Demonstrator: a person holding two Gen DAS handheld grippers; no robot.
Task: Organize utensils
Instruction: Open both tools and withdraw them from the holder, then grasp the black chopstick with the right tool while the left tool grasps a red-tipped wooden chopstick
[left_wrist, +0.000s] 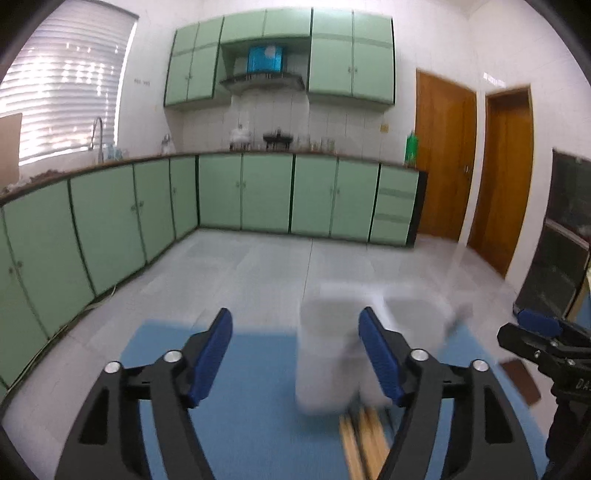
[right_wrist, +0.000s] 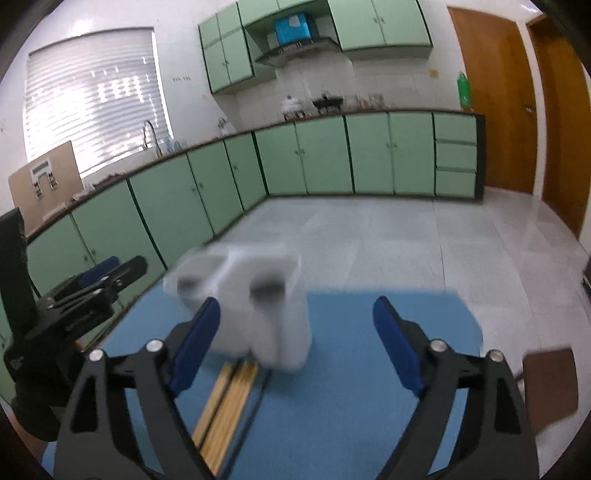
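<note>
My left gripper (left_wrist: 295, 354) jaws apart, empty; right gripper (right_wrist: 297, 345) same. Chopsticks (right_wrist: 229, 398) lie on blue mat (right_wrist: 351, 387), touching blurred white holder (right_wrist: 258, 314) just ahead.

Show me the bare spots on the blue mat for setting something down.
Free: the mat right of the white holder, out to its right edge by the brown board; also the mat left of the holder. Crowded: just in front of the holder, where the chopsticks lie.
</note>
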